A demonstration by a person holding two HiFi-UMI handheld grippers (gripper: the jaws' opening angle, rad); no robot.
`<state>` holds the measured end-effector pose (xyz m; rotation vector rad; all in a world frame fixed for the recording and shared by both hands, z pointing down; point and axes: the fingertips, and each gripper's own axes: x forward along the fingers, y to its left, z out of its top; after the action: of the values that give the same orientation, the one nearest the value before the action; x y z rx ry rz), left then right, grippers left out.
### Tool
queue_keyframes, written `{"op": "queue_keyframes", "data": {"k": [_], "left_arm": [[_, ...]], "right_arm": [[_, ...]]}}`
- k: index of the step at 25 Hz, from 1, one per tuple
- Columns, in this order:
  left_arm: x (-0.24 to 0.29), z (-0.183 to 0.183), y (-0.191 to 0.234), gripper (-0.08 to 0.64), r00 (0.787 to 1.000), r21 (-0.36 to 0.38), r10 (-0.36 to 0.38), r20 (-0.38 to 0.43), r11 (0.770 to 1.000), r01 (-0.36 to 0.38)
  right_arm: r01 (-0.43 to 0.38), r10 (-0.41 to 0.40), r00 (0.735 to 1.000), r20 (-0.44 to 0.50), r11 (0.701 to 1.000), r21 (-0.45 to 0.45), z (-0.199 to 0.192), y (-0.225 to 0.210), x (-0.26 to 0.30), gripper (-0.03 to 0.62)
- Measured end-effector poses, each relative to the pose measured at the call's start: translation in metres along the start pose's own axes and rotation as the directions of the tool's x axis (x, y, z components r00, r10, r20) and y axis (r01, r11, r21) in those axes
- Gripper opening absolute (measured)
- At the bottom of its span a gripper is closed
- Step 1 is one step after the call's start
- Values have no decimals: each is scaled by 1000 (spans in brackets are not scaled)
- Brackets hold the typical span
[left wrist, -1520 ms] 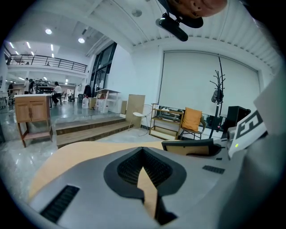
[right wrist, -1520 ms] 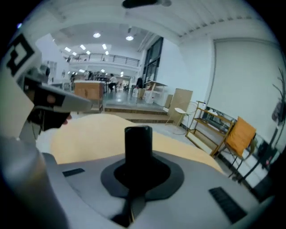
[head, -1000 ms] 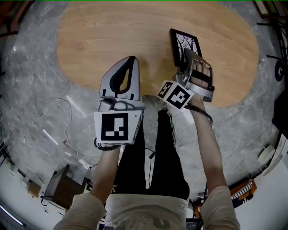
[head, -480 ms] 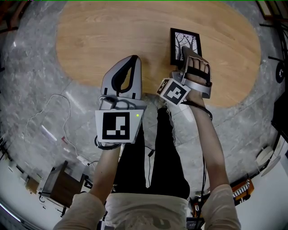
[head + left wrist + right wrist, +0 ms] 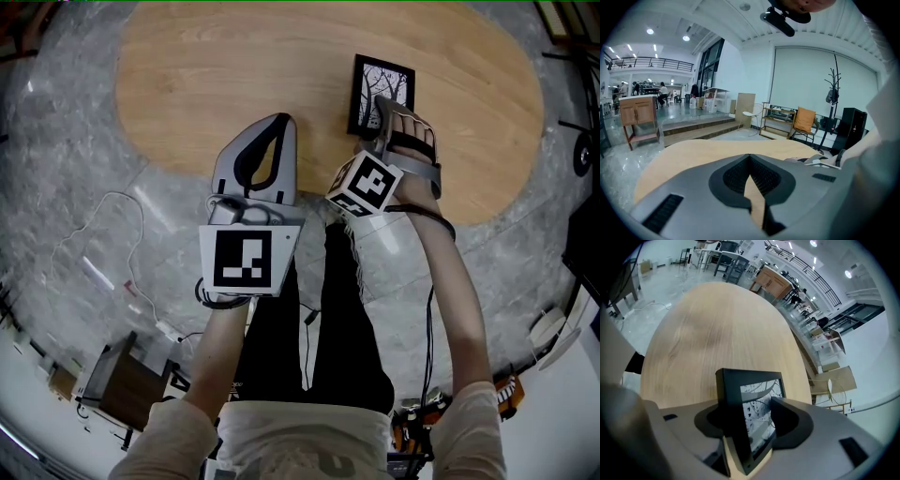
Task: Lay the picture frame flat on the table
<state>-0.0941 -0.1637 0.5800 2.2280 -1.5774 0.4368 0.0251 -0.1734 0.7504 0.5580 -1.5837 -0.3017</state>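
A black picture frame (image 5: pixel 382 84) with a black-and-white tree print rests on the oval wooden table (image 5: pixel 234 75), face up and near the front right edge. I cannot tell if it lies fully flat. My right gripper (image 5: pixel 382 114) reaches over its near end. In the right gripper view the picture frame (image 5: pixel 757 394) stands between the jaws of the right gripper (image 5: pixel 746 409), which are opening, and the pads no longer press on it. My left gripper (image 5: pixel 277 127) hovers at the table's front edge to the left, shut and empty. Only table shows past the left gripper (image 5: pixel 750 157).
The table stands on a grey marble floor (image 5: pixel 75 178). A white cable (image 5: pixel 112 244) and a small wooden cabinet (image 5: pixel 117 389) are on the floor at the left. The person's legs (image 5: pixel 319 309) are below the table edge.
The picture frame has tipped from steeply tilted to nearly flat, face up. The right gripper has rolled with it and its jaws have come apart. The left gripper has held still.
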Motion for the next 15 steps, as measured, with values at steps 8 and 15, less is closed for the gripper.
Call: {"op": "queue_keyframes", "data": {"k": [8,15], "left_arm": [[-2,-5,3,9,1000,1,5,-4,1000,-5],[-2,-5,2,9,1000,-3,11,-6,1000,-11]], "right_arm": [[-183,183,983,29,983,-29,1,11,-3,286],[-302,303,953,15,951,-74,0,17,-7,317]]}}
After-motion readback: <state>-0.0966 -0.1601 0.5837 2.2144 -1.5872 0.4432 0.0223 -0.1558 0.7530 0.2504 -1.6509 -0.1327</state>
